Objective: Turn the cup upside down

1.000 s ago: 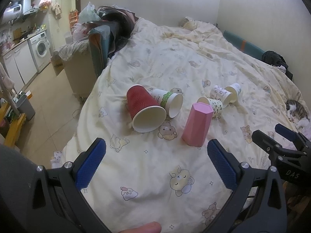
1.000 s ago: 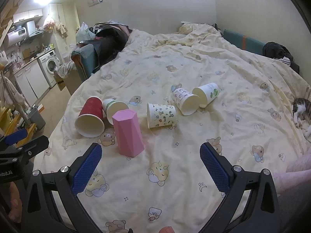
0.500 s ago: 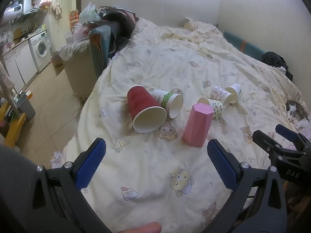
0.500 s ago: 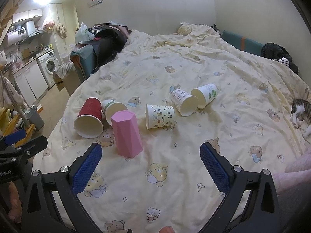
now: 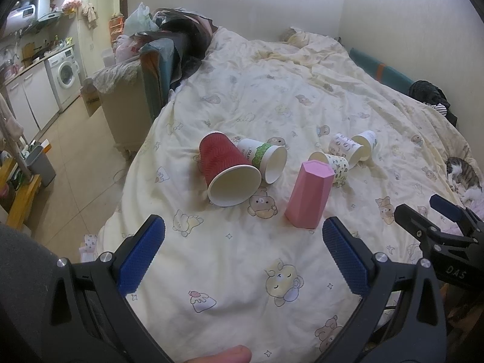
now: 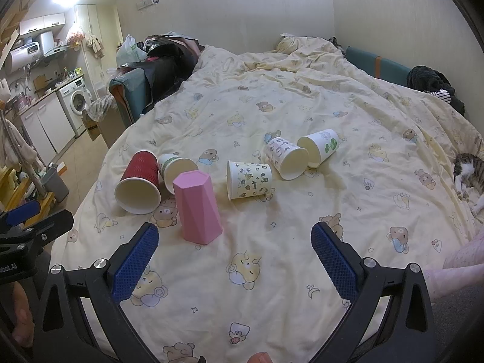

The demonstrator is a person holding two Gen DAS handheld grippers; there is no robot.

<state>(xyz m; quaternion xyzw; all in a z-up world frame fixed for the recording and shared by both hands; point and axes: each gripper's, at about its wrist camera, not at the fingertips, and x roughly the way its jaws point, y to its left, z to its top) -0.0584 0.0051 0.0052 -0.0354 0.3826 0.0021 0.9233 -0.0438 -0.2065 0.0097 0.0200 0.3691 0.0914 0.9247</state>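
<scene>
Blue-padded jaws of the left gripper (image 5: 243,257) stand wide apart at the bottom of the left view, holding nothing and touching nothing, above the quilt (image 5: 242,272) of the bed. The right gripper (image 6: 234,260) is likewise spread wide and empty at the bottom of its own view.

Just beyond the jaws, at mid-frame, the pink cup (image 6: 198,207) stands mouth-down on the quilt, base upward, a little tilted. Left of it the red cup (image 6: 139,183) lies on its side, mouth toward the camera, and a green-band cup (image 6: 174,168) lies on its side behind, touching the red one. Right of the pink cup a patterned cup (image 6: 249,180) lies on its side, and farther right two more paper cups (image 6: 299,152) lie side by side, mouths toward the camera.

At the right edge of the frame a cat (image 6: 467,174) lies on the quilt. At upper left stands a washing machine (image 6: 75,103).
</scene>
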